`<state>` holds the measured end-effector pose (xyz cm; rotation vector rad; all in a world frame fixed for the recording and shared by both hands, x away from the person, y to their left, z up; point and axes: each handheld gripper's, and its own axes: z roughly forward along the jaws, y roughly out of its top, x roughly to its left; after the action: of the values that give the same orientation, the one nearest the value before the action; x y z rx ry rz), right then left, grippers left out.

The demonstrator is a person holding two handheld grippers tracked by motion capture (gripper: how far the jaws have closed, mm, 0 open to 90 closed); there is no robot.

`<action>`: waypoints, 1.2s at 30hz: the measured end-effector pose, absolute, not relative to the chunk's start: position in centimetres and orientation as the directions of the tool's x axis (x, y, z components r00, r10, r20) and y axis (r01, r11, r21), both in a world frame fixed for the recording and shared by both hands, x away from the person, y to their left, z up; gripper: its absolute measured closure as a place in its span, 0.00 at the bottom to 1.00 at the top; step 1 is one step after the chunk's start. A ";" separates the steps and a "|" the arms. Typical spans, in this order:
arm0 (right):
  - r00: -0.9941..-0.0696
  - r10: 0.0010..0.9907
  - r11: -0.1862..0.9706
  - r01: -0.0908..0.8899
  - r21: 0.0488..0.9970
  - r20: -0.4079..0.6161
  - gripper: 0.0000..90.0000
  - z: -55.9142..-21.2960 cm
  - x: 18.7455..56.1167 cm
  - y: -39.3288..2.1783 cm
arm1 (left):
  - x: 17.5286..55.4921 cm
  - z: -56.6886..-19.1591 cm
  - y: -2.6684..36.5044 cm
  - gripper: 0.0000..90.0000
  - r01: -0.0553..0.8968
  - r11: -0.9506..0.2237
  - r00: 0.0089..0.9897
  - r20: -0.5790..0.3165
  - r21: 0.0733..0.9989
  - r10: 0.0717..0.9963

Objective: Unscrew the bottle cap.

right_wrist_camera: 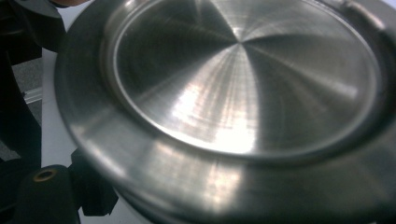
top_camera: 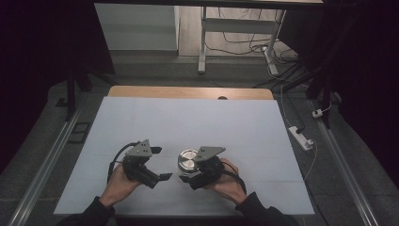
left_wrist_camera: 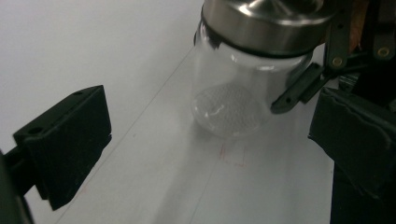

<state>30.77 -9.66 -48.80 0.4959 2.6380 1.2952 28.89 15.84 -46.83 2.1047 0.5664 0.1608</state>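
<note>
A clear glass jar (left_wrist_camera: 233, 100) with a brushed steel lid (top_camera: 187, 160) stands on the white mat (top_camera: 188, 122), near its front edge. My right gripper (top_camera: 190, 172) is shut on the jar's body just below the lid, and one of its fingers (left_wrist_camera: 299, 88) presses the glass. The lid (right_wrist_camera: 243, 84) sits very close under the right gripper view. My left gripper (top_camera: 161, 164) is open just left of the jar, not touching it. Its jaws point toward the jar, with the gap of my left gripper (left_wrist_camera: 210, 149) holding nothing. The jar looks empty.
The mat covers a wooden table whose far edge (top_camera: 188, 92) shows bare wood. A white power strip (top_camera: 301, 137) and cables lie on the floor to the right. Desk legs (top_camera: 203, 42) stand beyond the table.
</note>
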 end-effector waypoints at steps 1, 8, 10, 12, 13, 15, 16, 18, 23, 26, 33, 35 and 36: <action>-0.933 0.360 0.570 0.221 0.791 0.002 0.16 -48.8 30.8 -9.7 | 29.1 -46.7 15.7 0.00 0.330 -0.472 0.890 -0.103 0.818 0.443; -0.941 0.338 0.569 0.214 0.794 0.012 0.16 -48.8 30.7 -9.6 | 30.1 -45.5 14.2 0.00 0.252 -0.504 0.943 -0.094 0.826 0.318; -0.946 0.324 0.572 0.206 0.794 0.011 0.16 -48.8 30.6 -9.5 | 30.5 -45.3 13.7 0.00 0.226 -0.516 0.957 -0.088 0.827 0.277; -0.952 0.307 0.574 0.199 0.794 0.016 0.16 -48.8 30.6 -9.5 | 30.8 -45.1 13.0 0.00 0.203 -0.535 0.969 -0.089 0.820 0.231; -0.955 0.295 0.574 0.198 0.794 0.025 0.16 -48.7 30.5 -9.5 | 31.0 -45.1 12.8 0.00 0.187 -0.549 0.974 -0.080 0.815 0.212; -0.965 0.259 0.581 0.179 0.794 0.028 0.16 -48.7 30.3 -9.4 | 31.2 -45.0 12.2 0.00 0.154 -0.575 0.984 -0.070 0.804 0.165; -0.965 0.259 0.581 0.179 0.794 0.028 0.16 -48.7 30.3 -9.4 | 31.3 -45.0 11.9 0.00 0.141 -0.582 0.987 -0.071 0.801 0.142; -0.971 0.238 0.585 0.175 0.792 0.039 0.16 -48.6 30.1 -9.3 | 31.5 -45.0 11.4 0.01 0.120 -0.591 0.991 -0.065 0.798 0.113; -0.982 0.185 0.603 0.134 0.786 0.026 0.16 -48.5 29.9 -9.2 | 31.6 -44.8 10.5 0.09 0.056 -0.605 0.998 -0.041 0.794 0.040; -0.983 0.182 0.607 0.125 0.785 0.016 0.16 -48.5 29.9 -9.3 | 31.4 -44.7 10.4 0.21 0.043 -0.591 0.999 -0.033 0.806 0.027; -0.954 0.301 0.583 0.197 0.788 0.016 0.16 -48.4 30.6 -9.7 | 31.1 -44.7 9.6 0.21 0.146 -0.566 0.977 -0.030 0.811 0.209; -0.940 0.341 0.577 0.217 0.787 0.009 0.16 -48.5 31.0 -9.8 | 30.8 -44.7 9.1 0.21 0.190 -0.555 0.955 -0.021 0.810 0.296; -0.932 0.363 0.570 0.229 0.789 0.009 0.16 -48.6 31.1 -9.8 | 30.7 -44.7 8.8 0.21 0.209 -0.553 0.943 -0.016 0.807 0.333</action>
<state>31.07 -9.85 -48.57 0.5028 2.6440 1.2950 30.66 8.77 -44.68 2.1747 0.3815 0.1719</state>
